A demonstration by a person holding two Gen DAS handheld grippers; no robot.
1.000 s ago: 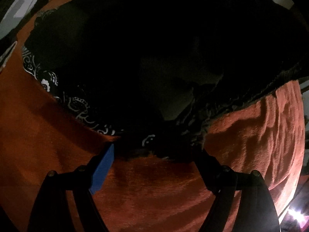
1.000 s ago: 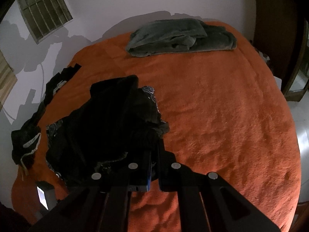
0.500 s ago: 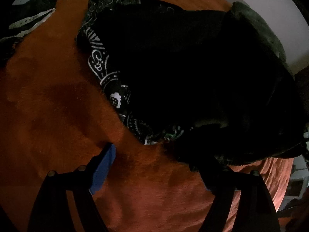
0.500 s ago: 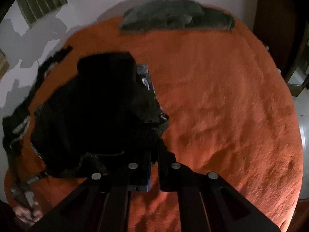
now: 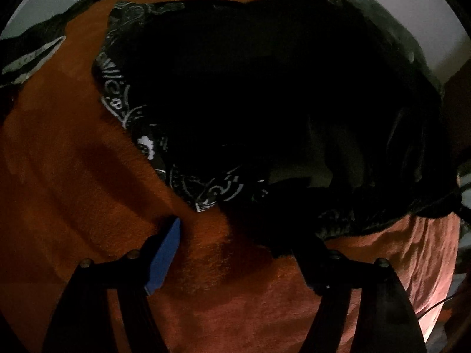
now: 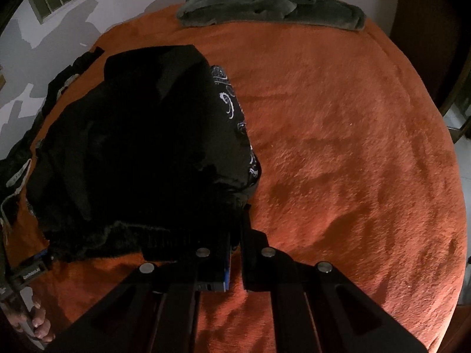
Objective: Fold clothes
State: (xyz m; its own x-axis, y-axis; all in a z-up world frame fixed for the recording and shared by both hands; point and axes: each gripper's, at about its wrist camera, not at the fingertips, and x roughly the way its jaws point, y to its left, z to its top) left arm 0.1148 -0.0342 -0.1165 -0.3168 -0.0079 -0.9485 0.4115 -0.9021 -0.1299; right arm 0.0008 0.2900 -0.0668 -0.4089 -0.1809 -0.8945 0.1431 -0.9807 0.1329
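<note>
1. The black garment (image 6: 141,153) lies in a crumpled heap on the orange blanket (image 6: 353,147) covering the bed, toward the bed's left side in the right wrist view; a paisley-printed lining (image 5: 153,147) shows along its edges.
2. The right gripper (image 6: 235,229) points steeply down at the bed, its jaws pressed together on the garment's near right corner, where the ribbed hem (image 6: 123,235) runs off to the left.
3. The left gripper (image 5: 238,235) also points steeply down, jaws standing wide apart with nothing clamped. Its blue-padded finger (image 5: 164,259) is over bare blanket just beside the paisley edge; the other finger's tip is lost against the dark cloth, so I cannot tell whether it touches.
4. In the right wrist view the left gripper appears at the lower left edge, by the near edge of the bed, with the person's hand (image 6: 35,323) wrapped round its handle.
5. A folded grey-green blanket (image 6: 270,6) lies along the far edge of the bed, against the wall.
6. More dark clothes (image 6: 17,164) are strewn along the bed's left edge.
</note>
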